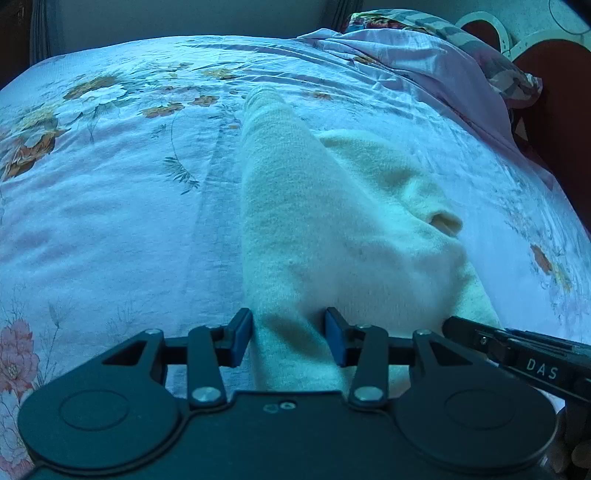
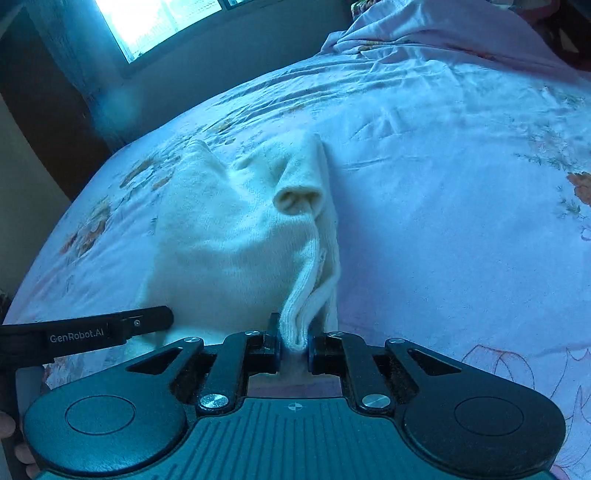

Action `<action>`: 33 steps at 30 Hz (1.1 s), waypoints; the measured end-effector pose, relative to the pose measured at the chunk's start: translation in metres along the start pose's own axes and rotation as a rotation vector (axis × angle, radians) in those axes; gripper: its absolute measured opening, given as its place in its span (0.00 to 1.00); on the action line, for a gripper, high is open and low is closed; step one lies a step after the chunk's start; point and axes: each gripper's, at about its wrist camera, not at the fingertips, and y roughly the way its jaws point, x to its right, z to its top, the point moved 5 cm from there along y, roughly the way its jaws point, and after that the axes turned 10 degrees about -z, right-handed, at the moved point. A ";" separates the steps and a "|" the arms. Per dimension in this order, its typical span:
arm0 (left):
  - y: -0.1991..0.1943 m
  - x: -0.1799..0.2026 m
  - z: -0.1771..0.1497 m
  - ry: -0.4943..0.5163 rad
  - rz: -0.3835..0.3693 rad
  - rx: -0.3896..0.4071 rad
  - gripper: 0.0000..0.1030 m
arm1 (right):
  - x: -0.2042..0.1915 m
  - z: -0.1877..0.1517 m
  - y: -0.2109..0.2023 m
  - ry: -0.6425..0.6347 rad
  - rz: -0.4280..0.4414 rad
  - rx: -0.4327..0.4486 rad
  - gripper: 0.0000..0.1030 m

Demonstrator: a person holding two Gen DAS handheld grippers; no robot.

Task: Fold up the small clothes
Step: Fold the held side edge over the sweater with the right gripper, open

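nearby, rumpled quilt (image 1: 424, 66) beyond garment (image 1: 314, 221).

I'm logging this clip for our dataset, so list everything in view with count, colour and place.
garment: one, cream knit, on the bed, near edge in both grippers.
bedsheet: one, pale floral, covers the bed.
bedding pile: one, lilac patterned, far right corner.
window: one, bright, far left wall.
left gripper: one, black with blue pads, cloth between its fingers.
right gripper: one, black, shut on a bunched ribbed edge.
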 end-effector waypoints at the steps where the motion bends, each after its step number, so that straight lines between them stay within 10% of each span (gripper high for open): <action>1: -0.004 0.000 0.001 0.006 0.001 0.016 0.40 | 0.000 0.003 -0.006 -0.014 -0.003 0.024 0.12; 7: -0.025 0.006 0.031 0.056 0.012 0.111 0.38 | -0.013 0.041 -0.024 -0.097 -0.026 0.186 0.12; 16: 0.037 0.005 0.084 0.116 0.032 0.097 0.38 | -0.075 0.112 0.066 -0.263 -0.001 0.168 0.12; 22: 0.071 -0.035 0.087 0.018 0.054 0.065 0.44 | -0.049 0.111 0.140 -0.320 -0.169 0.152 0.11; 33: 0.091 -0.042 0.127 -0.012 0.073 0.100 0.44 | -0.067 0.143 0.135 -0.294 -0.111 0.225 0.12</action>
